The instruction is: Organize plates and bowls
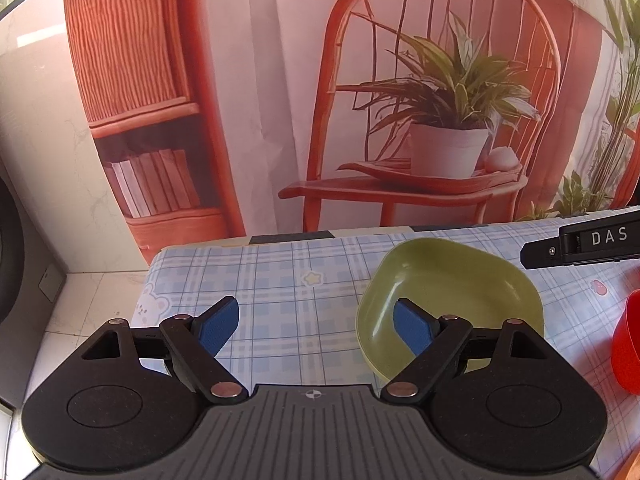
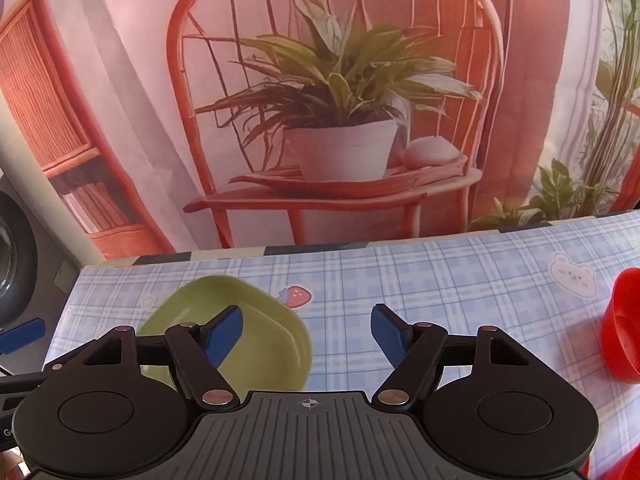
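We find the green bowl (image 1: 448, 304) on the bench (image 1: 280, 280) near its far left corner, a red bowl (image 2: 624, 328) well apart toward the right edge. Left tool (image 1: 316, 326) and right tool (image 2: 306, 332) both stand wide, holding nothing.

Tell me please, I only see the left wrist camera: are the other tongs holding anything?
Observer: No. The right tongs are open, with only the checked tablecloth showing between them.
Operator: Are they close to the green bowl?
Observer: One blue pad hangs over the green bowl, and the other is over bare cloth. I cannot tell if it touches.
Operator: What is the red thing at my edge?
Observer: It is a red bowl, just right of a bear print on the cloth.
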`<action>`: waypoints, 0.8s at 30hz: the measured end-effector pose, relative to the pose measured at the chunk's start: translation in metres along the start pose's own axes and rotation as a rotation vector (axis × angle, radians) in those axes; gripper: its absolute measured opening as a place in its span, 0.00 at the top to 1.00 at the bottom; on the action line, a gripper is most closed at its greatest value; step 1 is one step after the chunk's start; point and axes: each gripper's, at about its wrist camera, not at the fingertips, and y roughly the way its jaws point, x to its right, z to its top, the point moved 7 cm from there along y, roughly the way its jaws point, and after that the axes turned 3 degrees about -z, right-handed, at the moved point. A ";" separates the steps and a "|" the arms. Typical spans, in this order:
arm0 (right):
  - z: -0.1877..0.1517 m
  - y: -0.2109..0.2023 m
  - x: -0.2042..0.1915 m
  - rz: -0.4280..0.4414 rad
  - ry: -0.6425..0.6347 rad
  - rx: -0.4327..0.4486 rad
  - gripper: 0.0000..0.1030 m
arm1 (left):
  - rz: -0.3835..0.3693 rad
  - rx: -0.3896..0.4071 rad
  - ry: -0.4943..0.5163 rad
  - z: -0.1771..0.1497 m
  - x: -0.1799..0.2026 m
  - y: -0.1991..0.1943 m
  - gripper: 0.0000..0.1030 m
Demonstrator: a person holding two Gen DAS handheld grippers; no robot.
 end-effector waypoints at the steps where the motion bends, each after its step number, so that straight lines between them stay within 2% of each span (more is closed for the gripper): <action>1: -0.003 0.005 0.001 -0.001 0.005 -0.015 0.37 | -0.002 -0.006 -0.004 -0.001 0.000 0.003 0.16; 5: -0.010 0.019 0.001 0.012 0.019 -0.060 0.44 | -0.015 -0.030 -0.050 -0.002 -0.002 0.014 0.18; 8: -0.015 0.025 -0.001 0.008 0.016 -0.093 0.53 | -0.027 -0.043 -0.069 -0.004 -0.003 0.020 0.21; 11: -0.020 0.030 -0.001 0.016 0.031 -0.122 0.58 | -0.040 -0.073 -0.087 -0.008 -0.004 0.026 0.29; 14: -0.021 0.032 0.000 0.025 0.049 -0.133 0.64 | -0.074 -0.115 -0.110 -0.014 -0.003 0.030 0.43; 16: -0.022 0.032 0.000 0.043 0.061 -0.135 0.68 | -0.103 -0.126 -0.129 -0.015 -0.004 0.031 0.57; 18: -0.023 0.032 0.000 0.046 0.060 -0.142 0.73 | -0.130 -0.128 -0.163 -0.017 -0.006 0.032 0.62; 19: -0.024 0.032 0.000 0.048 0.059 -0.144 0.75 | -0.149 -0.128 -0.182 -0.018 -0.006 0.032 0.68; 21: -0.024 0.031 -0.001 0.050 0.058 -0.143 0.87 | -0.186 -0.125 -0.203 -0.019 -0.006 0.031 0.80; 22: -0.025 0.031 -0.001 0.050 0.057 -0.143 0.94 | -0.194 -0.124 -0.200 -0.019 -0.004 0.030 0.83; 24: -0.026 0.029 -0.003 0.056 0.056 -0.144 0.94 | -0.184 -0.124 -0.175 -0.019 -0.001 0.029 0.85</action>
